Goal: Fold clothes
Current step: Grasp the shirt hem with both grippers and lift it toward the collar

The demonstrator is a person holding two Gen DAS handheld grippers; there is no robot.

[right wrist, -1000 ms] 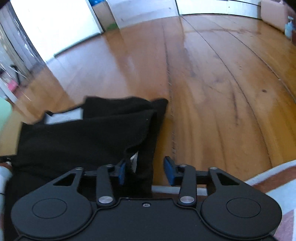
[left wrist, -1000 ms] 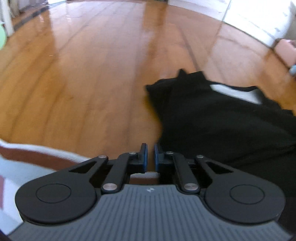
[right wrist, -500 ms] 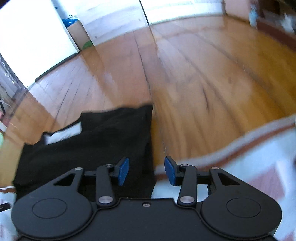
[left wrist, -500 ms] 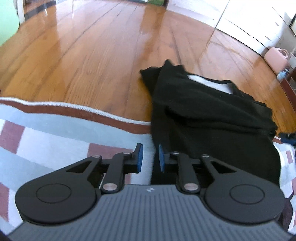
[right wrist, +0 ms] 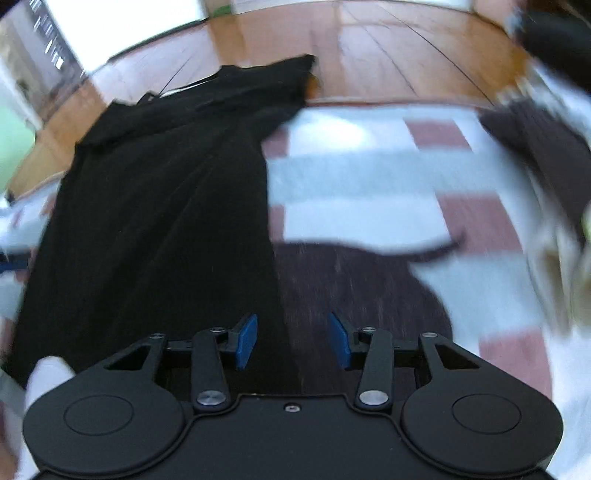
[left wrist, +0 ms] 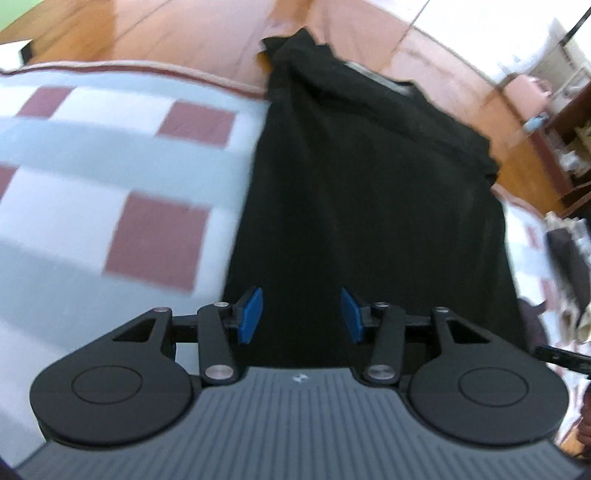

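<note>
A black garment [left wrist: 369,192] lies stretched out lengthwise on a checked rug [left wrist: 110,166], its far end reaching onto the wooden floor [left wrist: 155,33]. It also shows in the right wrist view [right wrist: 159,206]. My left gripper [left wrist: 301,314] is open and empty above the garment's near end. My right gripper [right wrist: 291,338] is open and empty over the garment's right edge and a dark brown cloth [right wrist: 354,288]. Both views are blurred.
The rug [right wrist: 369,173] has white, pale blue and maroon squares. A second dark item [right wrist: 546,147] lies at the rug's far right. A wooden shelf [left wrist: 565,122] and a pink object [left wrist: 528,88] stand at the right. The floor extends beyond the rug [right wrist: 406,55].
Both grippers have pulled back from the garment's far end over the rug to its near end. The left gripper, nearly shut before, has opened wide. The right stays open.
</note>
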